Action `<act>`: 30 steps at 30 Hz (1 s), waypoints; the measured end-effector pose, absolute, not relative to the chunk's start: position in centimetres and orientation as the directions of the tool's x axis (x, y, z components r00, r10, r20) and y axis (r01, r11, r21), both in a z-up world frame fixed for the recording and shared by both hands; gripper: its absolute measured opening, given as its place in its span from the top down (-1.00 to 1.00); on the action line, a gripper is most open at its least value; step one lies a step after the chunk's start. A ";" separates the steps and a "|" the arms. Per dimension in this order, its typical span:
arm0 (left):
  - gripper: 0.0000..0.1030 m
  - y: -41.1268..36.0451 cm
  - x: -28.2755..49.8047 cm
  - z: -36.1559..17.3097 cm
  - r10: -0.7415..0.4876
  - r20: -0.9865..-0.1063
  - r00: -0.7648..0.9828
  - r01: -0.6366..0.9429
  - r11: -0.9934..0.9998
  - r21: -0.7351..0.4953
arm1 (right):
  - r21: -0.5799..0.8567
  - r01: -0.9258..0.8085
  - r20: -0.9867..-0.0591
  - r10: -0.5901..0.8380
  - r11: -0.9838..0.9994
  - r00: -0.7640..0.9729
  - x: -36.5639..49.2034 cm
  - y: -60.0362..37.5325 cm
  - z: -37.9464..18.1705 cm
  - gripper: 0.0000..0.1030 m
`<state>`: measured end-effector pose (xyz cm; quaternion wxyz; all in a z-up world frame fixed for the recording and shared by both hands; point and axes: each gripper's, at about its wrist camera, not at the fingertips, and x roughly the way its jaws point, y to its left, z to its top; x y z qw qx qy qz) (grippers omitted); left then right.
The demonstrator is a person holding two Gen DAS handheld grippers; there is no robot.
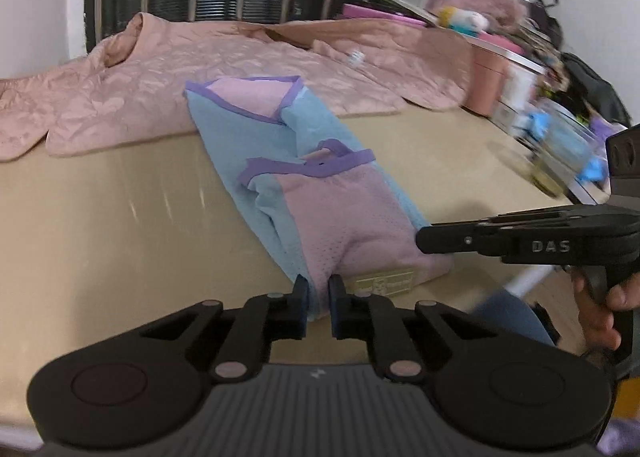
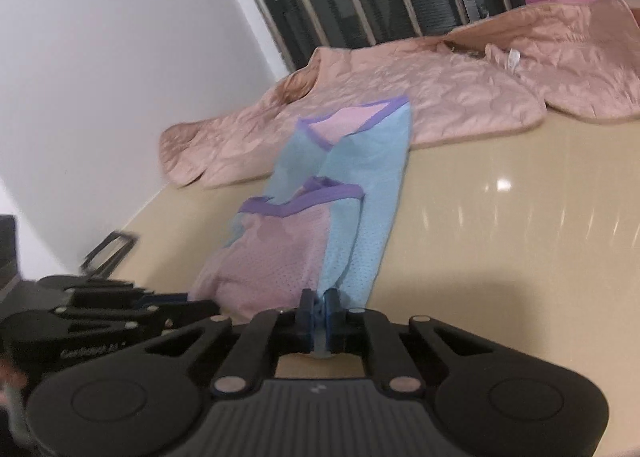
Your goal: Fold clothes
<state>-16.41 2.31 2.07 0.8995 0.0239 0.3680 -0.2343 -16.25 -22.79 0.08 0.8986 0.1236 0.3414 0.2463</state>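
Note:
A pink and light-blue mesh garment with purple trim (image 1: 304,177) lies folded lengthwise on the beige table (image 1: 100,217). My left gripper (image 1: 318,289) is shut on its near hem beside a gold label (image 1: 384,283). My right gripper (image 2: 319,299) is shut on the blue edge of the same garment (image 2: 340,209) at its near end. In the left wrist view the right gripper (image 1: 424,237) comes in from the right at the garment's pink corner. In the right wrist view the left gripper (image 2: 204,303) lies at the lower left against the pink part.
A pink quilted jacket (image 1: 240,73) is spread across the far side of the table, under the garment's far end. Boxes, books and clutter (image 1: 520,57) crowd the right edge. A dark barred window stands behind. The white wall (image 2: 100,77) is at the left.

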 end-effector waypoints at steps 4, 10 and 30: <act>0.17 3.6 -20.9 2.8 -0.395 -0.610 0.687 0.489 0.872 -0.014 | 0.337 -0.473 -0.497 0.580 0.814 0.646 -20.9 -23.9 1.7 0.32; 0.02 2.3 -22.7 1.8 -0.438 -0.566 0.699 0.619 0.766 0.172 | -0.195 -0.754 -0.426 0.638 0.628 0.642 -24.1 -21.9 1.6 0.17; 0.86 3.6 -23.4 2.5 -0.563 -0.526 0.638 0.730 0.659 0.181 | -0.045 -0.826 -0.480 0.713 0.563 0.512 -22.4 -23.3 1.9 0.85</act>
